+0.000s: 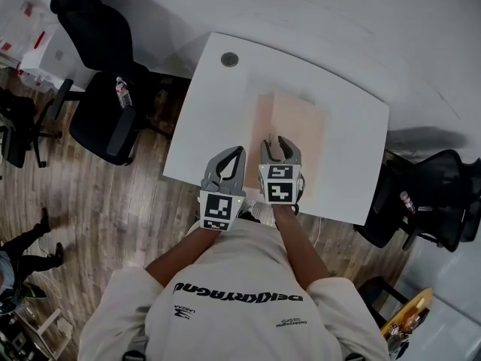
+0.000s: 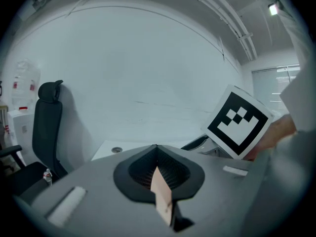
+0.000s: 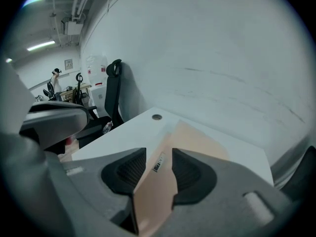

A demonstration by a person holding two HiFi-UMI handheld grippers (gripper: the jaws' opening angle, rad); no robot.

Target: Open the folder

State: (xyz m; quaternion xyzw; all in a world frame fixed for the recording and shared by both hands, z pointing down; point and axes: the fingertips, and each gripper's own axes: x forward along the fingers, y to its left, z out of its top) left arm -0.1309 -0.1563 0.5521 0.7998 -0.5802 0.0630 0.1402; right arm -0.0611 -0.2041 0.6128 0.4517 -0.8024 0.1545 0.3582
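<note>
A peach folder [image 1: 297,138] lies on the white table [image 1: 214,119]. My left gripper [image 1: 237,151] hovers just left of the folder's near corner. In the left gripper view its jaws [image 2: 157,147] are shut, with a thin peach sheet of the folder [image 2: 162,194] caught between them. My right gripper [image 1: 276,141] sits over the folder's near edge. Its jaws [image 3: 159,152] stand apart, and the peach sheet [image 3: 197,139] with a small label [image 3: 159,163] passes between the pads without being pressed. The right gripper's marker cube [image 2: 239,122] shows beside the left one.
A round cable hole [image 1: 229,59] sits at the table's far left corner. A black office chair [image 1: 105,66] with a water bottle [image 1: 122,92] on its seat stands to the left, and another dark chair [image 1: 432,194] to the right. The table's near edge is right under my hands.
</note>
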